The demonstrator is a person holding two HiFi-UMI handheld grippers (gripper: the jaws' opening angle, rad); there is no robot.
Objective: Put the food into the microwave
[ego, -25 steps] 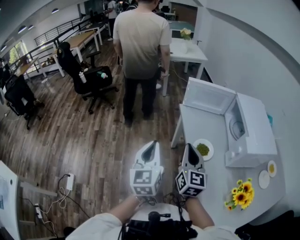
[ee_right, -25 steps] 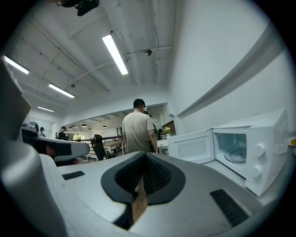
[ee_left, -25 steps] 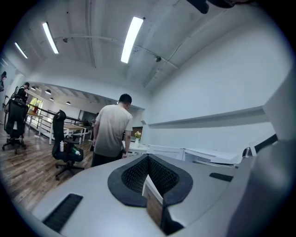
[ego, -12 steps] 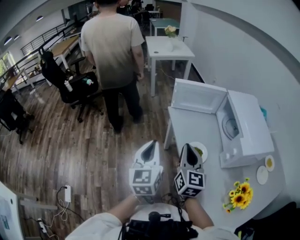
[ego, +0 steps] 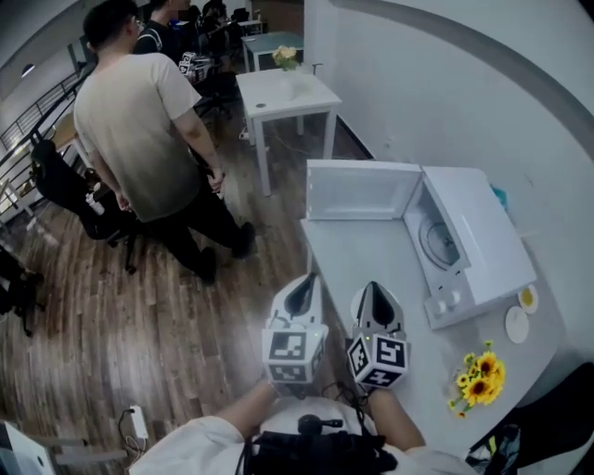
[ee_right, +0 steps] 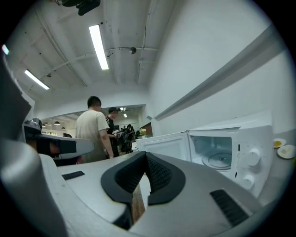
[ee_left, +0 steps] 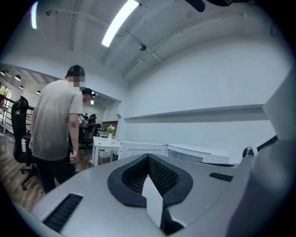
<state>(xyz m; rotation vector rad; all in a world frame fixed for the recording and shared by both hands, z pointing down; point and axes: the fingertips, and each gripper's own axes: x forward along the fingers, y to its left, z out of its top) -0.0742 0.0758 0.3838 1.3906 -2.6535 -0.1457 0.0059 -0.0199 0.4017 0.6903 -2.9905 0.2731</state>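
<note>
Head view: left gripper (ego: 299, 293) and right gripper (ego: 375, 299), both clenched empty, hover short of the open microwave (ego: 469, 249) ahead-right. The step looks like the approach; next, jaws must open for the food, unseen here.

Contents of small dishes (ego: 516, 325) by microwave (ego: 483, 237) too small to tell, people (ego: 190, 20) beyond bystander (ego: 139, 121) indistinct

view: I've swung toward the table (ego: 371, 260) | microwave (ego: 473, 232): slid from far right to ahead of my right gripper (ego: 374, 289) | standing person (ego: 139, 139): top centre to upper left | plate of greens: now out of sight
</note>
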